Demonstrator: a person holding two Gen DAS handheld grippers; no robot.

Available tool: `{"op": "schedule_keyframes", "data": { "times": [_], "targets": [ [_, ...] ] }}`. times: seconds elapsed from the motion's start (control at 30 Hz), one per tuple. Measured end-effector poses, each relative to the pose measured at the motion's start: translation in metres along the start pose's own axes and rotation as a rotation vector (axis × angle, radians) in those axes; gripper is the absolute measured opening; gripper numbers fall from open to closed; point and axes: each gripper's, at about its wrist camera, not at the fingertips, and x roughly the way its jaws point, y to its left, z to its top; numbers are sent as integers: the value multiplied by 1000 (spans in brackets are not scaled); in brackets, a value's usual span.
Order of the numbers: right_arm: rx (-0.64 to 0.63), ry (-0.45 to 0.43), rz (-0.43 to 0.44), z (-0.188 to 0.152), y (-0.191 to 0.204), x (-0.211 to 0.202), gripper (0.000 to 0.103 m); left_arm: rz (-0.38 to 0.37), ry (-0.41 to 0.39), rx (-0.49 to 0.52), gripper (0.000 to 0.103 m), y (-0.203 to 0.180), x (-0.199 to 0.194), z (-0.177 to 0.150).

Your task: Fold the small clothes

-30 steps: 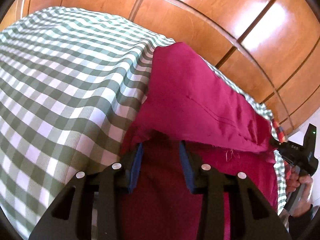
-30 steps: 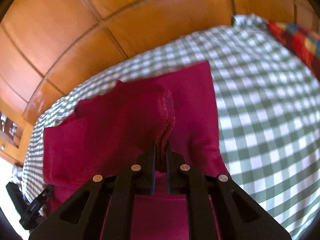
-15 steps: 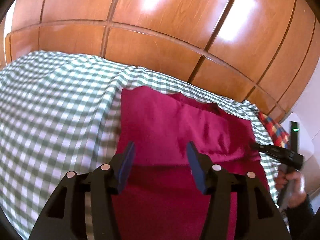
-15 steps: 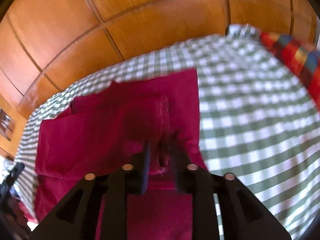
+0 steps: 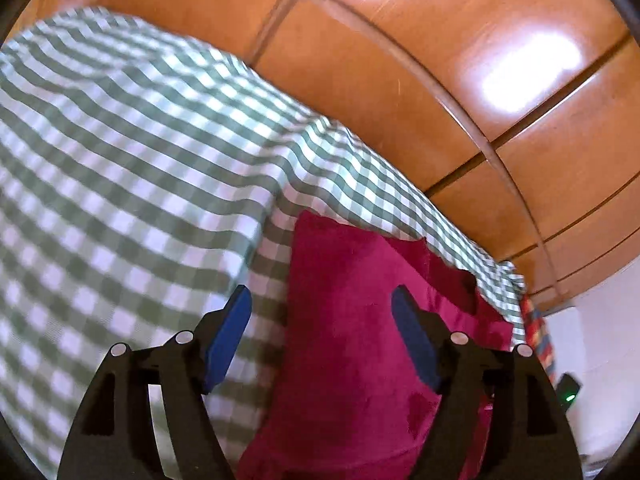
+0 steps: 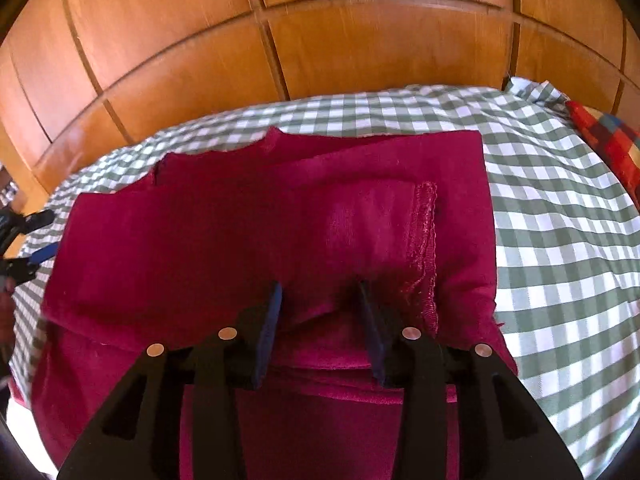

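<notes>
A magenta garment (image 6: 240, 240) lies folded on a green-and-white checked bedcover (image 6: 560, 220). A sleeve with a stitched hem (image 6: 424, 240) is folded across its right part. My right gripper (image 6: 320, 292) is open and empty, just above the garment's near fold. In the left wrist view the garment (image 5: 360, 320) lies at lower right on the bedcover (image 5: 120, 160). My left gripper (image 5: 320, 296) is wide open and empty above the garment's left edge. It also shows at the left edge of the right wrist view (image 6: 28, 236).
A glossy wooden panelled wardrobe (image 6: 320, 40) stands close behind the bed. A red multicoloured checked cloth (image 6: 608, 136) lies at the bed's right end, also seen in the left wrist view (image 5: 540, 336). The bedcover extends far to the left (image 5: 80, 240).
Both grippers have let go of the magenta garment and opened. The folded part now lies flat. Both grippers have drawn back and risen; the left one has shifted left.
</notes>
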Motion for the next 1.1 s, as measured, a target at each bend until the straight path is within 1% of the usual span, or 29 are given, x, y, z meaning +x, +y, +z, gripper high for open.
{"op": "schedule_keyframes", "data": {
  "times": [0.1,0.17,0.2,0.23,0.27,0.3,0.33,0.37,0.4,0.47,0.5,0.57,0.63,0.7,0.77,0.8,0.83,0.93,0.97,1.0,1.07,1.1],
  "targets": [
    [13,-19,19,-3,-4,0,39,-44,40,-17,68,3,21,5],
    [26,-21,32,-2,-7,2,39,-65,71,-8,42,1,35,5],
    [29,-25,35,-3,-6,1,39,-52,60,13,38,-4,35,3],
    [30,-29,35,-4,-6,1,39,-23,10,49,31,-11,29,0],
    [27,-32,31,-4,-5,1,39,1,-42,82,29,-17,22,-3],
    [23,-33,25,-5,-4,2,39,33,-87,114,29,-24,17,-7],
    [14,-35,16,-5,-2,2,39,93,-124,158,31,-32,14,-11],
    [9,-35,9,-5,-1,3,39,153,-134,189,33,-37,16,-13],
    [2,-36,1,-5,1,3,39,245,-127,230,33,-40,27,-15],
    [-11,-39,-13,-6,3,3,39,327,-80,242,52,-32,49,-15],
    [-13,-40,-17,-6,4,3,39,338,-70,239,53,-26,59,-17],
    [-14,-42,-18,-5,3,4,39,354,-87,255,58,-25,60,-18],
    [-11,-42,-14,-6,3,4,39,409,-92,264,63,-31,58,-18],
    [-11,-44,-14,-6,2,4,39,445,-112,263,63,-37,50,-20],
    [-11,-45,-14,-6,2,3,39,477,-162,292,61,-45,32,-29],
    [-11,-46,-14,-6,2,3,39,481,-184,303,61,-49,25,-35],
    [-11,-47,-14,-6,2,3,39,465,-200,313,61,-53,14,-44],
    [-10,-47,-12,-6,2,3,39,428,-216,354,61,-66,-7,-74],
    [-9,-48,-11,-6,2,3,39,413,-209,367,62,-69,-8,-83],
    [-8,-49,-10,-6,1,3,39,395,-179,388,62,-72,-6,-95],
    [-6,-50,-9,-6,2,2,39,416,-127,410,62,-73,5,-108],
    [-7,-49,-10,-6,2,3,39,447,-88,415,62,-68,17,-114]
  ]
}}
